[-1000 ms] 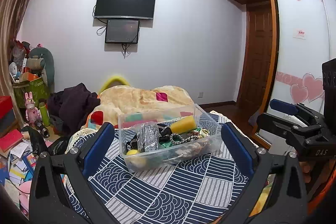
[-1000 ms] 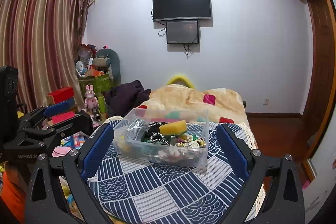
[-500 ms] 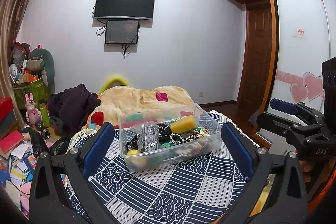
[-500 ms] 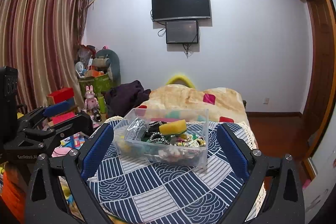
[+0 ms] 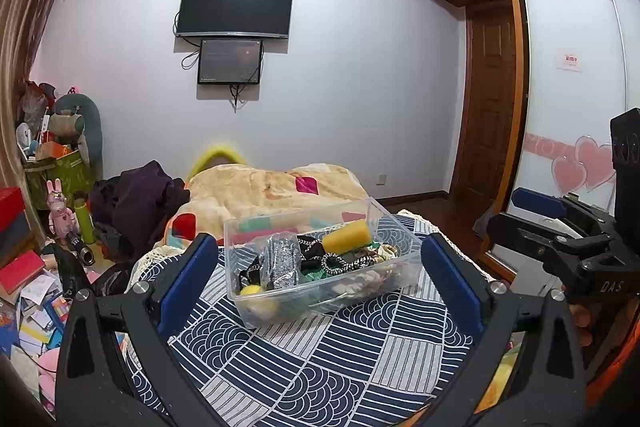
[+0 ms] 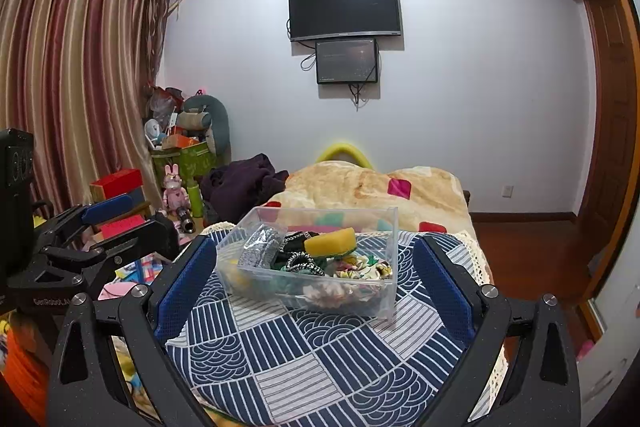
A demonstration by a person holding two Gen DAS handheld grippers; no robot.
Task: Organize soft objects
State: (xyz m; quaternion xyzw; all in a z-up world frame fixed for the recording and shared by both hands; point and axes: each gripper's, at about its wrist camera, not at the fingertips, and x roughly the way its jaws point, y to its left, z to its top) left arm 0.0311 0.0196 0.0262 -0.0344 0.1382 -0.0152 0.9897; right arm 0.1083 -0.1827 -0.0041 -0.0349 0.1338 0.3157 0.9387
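On the left, the left gripper (image 5: 320,283) is held level above the near part of the blue-and-white patterned cloth (image 5: 328,367), its blue-padded fingers (image 5: 188,279) spread wide with nothing between them. From this height and setback its camera takes in the whole clear rectangular plastic bin (image 5: 396,259), which sits on the cloth just beyond the fingertips, framed in the gap between the pads.

Inside the bin lie the soft objects. At its left end is a crinkled silver-grey scrubbing pad (image 5: 282,261), with a small yellow pompom (image 5: 252,291) against the near left wall. Toward the middle, black-and-white braided hair ties (image 5: 340,263) are tangled over green fabric, and a yellow sponge block (image 5: 348,234) rests on top of the heap. At the right end sit pale floral fabric scrunchies (image 6: 360,269), seen best from the right wrist camera. Everything is piled loosely; no dividers show. The patterned cloth around the bin shows no stray item, so the scene fits either a bin about to be emptied for sorting or one that has just received its last piece.

To the right, the right gripper (image 6: 316,279) mirrors the left: pads (image 6: 444,283) wide apart, empty, aimed at the same bin from a little to its right. Both stand off from the bin, touching nothing, probably so that either can reach in.
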